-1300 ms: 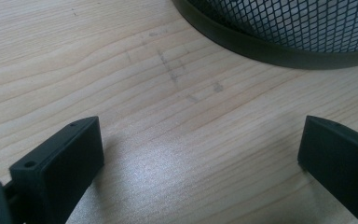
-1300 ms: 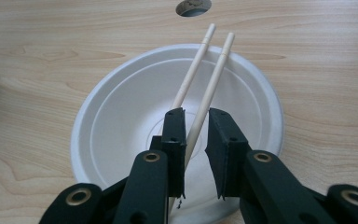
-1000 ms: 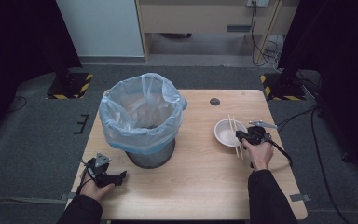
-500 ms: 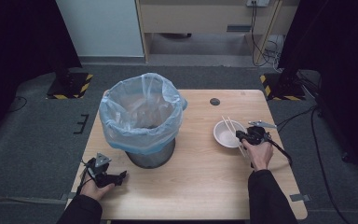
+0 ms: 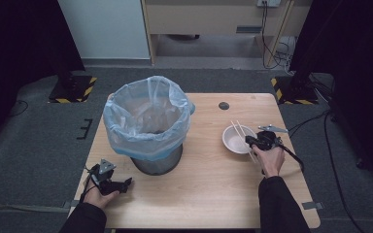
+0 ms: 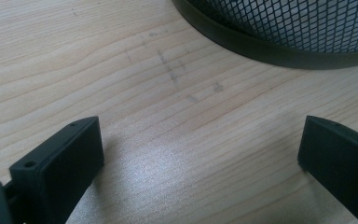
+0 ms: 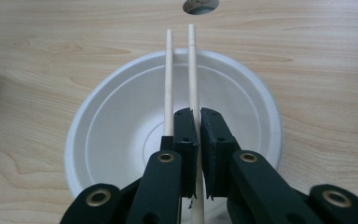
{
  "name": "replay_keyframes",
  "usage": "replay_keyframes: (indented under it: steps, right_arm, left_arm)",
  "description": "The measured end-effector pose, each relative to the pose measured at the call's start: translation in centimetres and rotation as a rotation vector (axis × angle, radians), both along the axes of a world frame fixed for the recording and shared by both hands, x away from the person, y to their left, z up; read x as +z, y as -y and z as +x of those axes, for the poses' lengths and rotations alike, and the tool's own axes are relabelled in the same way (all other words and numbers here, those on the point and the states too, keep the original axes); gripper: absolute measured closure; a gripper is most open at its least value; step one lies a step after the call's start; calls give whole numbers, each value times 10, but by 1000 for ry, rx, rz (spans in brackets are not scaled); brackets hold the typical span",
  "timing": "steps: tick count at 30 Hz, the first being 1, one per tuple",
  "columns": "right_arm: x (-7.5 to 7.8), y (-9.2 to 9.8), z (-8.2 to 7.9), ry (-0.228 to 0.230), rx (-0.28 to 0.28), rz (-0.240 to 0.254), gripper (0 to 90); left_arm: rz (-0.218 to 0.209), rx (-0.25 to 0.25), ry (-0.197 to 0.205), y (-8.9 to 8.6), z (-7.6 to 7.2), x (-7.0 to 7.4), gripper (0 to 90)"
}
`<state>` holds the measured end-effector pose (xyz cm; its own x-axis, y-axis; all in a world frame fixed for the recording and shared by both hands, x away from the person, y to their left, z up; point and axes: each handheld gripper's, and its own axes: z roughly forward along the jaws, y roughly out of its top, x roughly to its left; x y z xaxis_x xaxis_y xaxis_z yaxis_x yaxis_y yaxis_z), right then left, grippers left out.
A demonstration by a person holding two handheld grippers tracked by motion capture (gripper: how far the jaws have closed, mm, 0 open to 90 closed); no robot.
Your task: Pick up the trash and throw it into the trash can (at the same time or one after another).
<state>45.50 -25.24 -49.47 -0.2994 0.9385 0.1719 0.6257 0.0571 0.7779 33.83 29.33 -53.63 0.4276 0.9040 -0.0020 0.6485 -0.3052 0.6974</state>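
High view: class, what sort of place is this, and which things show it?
Probably a lab recording station, not a kitchen: a lone wooden table on grey carpet, hazard-striped stand bases beside it, and loose cables along the back wall.

Looks like a lab or a recording studio, not someone's home: a lone wooden table [image 5: 213,194] sits on grey carpet [image 5: 39,150], black curtains [image 5: 19,39] hang on both sides, stand bases with yellow-black hazard tape [image 5: 73,90] flank it, and cables [image 5: 277,48] trail along the back wall.
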Motion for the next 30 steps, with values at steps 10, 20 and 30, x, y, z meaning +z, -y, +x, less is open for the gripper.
replay_keyframes:
  steps: [10, 20, 30]
  right_arm:
    - [21, 7, -4, 96, -15, 60, 858]
    - [53, 13, -13, 234, -12, 127, 859]
    - [86, 11, -23, 350, 7, 196, 858]
  left_arm:
    - [0, 0, 0, 0, 0, 0, 0]
    - [0, 0, 0, 0, 0, 0, 0]
    - [0, 0, 0, 0, 0, 0, 0]
